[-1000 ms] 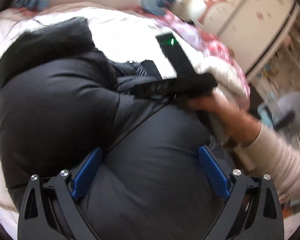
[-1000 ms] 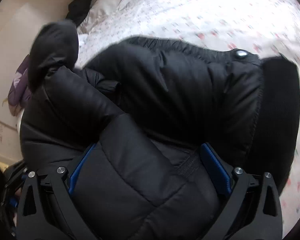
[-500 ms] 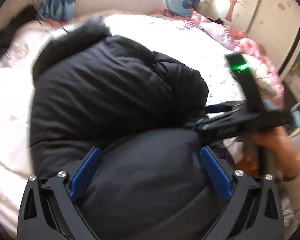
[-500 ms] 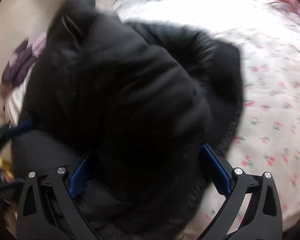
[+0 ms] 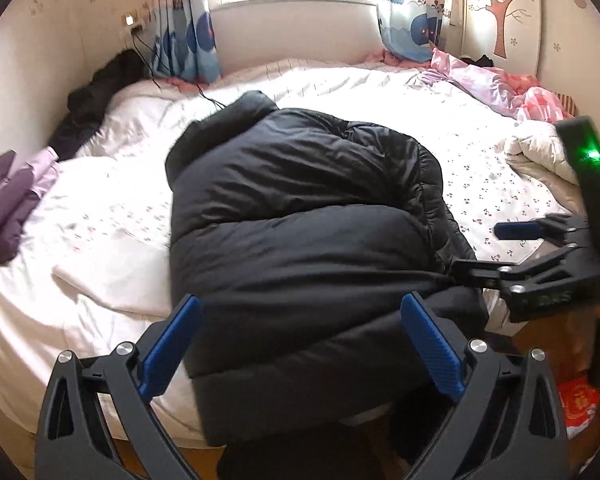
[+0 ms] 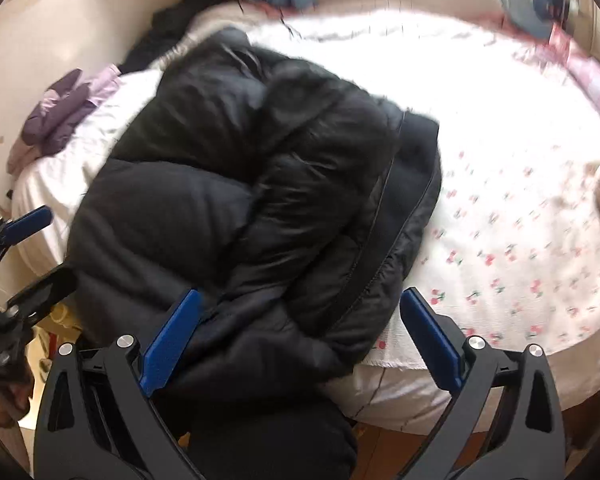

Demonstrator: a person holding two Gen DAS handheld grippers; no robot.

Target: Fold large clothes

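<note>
We find the black padded jacket (image 5: 300, 232) lying folded in a bulky bundle on the white cherry-print bed cover (image 5: 500, 184), at the near edge of the bed, with its lower part hanging over that edge. The left gripper (image 5: 296, 340) hangs above the near end of the bundle with its blue-padded fingers spread wide and nothing between them. The right gripper (image 6: 296, 336) is likewise wide open and empty, poised over the bundle's near right corner; in the left wrist view it sits just beside the jacket's right edge, and we cannot tell whether its lower finger touches the cloth.

In the right wrist view the top layer sits askew: a puffed fold rides over the zipper edge (image 6: 384, 216), and the stack is thicker on the left than on the right. We judge the fold made but not yet settled.

To finish this step well, we recommend:
- pressing the open fingers flat on the top layer to drive out trapped air;
- squaring the upper fold so that it lines up with the layer beneath;
- drawing the overhanging part back onto the bed, since its weight could drag the bundle off.

The purple garment (image 5: 8, 204) and the dark clothing (image 5: 96, 96) by the wall lie well apart from the work.
</note>
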